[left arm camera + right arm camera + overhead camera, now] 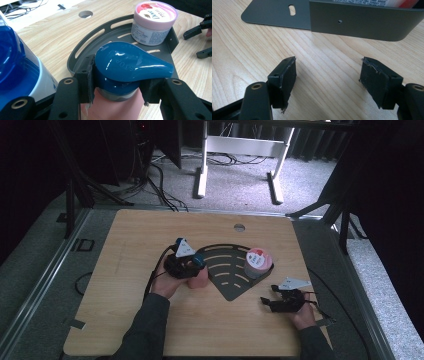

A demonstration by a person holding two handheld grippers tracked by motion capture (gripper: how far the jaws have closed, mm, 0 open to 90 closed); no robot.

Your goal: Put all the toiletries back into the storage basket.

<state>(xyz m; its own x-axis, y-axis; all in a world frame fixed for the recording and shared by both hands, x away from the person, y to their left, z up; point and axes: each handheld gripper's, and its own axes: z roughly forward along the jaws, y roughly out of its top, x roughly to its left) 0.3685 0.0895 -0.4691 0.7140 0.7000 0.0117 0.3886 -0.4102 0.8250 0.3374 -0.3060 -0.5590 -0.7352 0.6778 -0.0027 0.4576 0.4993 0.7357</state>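
Left tool [117, 88]: its two black jaws press on either side of the blue cap [130, 62], pinching it at the collar just under the flared top.
Pink bottle [198, 279]: stands upright on the counter [125, 250], touching the left edge of the dark tray [227, 270]; the blue cap sits on top of it, its pointed end turned toward the jar.
Right tool [328, 80]: jaws spread, nothing between them, only bare wood below; it hovers low over the counter just in front of the tray's upright wall [364, 21].
Jar [153, 21]: white, with a pink printed lid, standing upright inside the tray at its right corner, against the raised rim.
Tray: flat, fan-shaped, slotted, lying near the middle of the counter between the two tools.
Hands: the left hand [167, 281] wraps the left tool beside the bottle; the right hand [302, 315] holds the right tool near the counter's right front.
Floor beyond the counter: grey carpet with loose cables [160, 185] and a white frame [240, 155].
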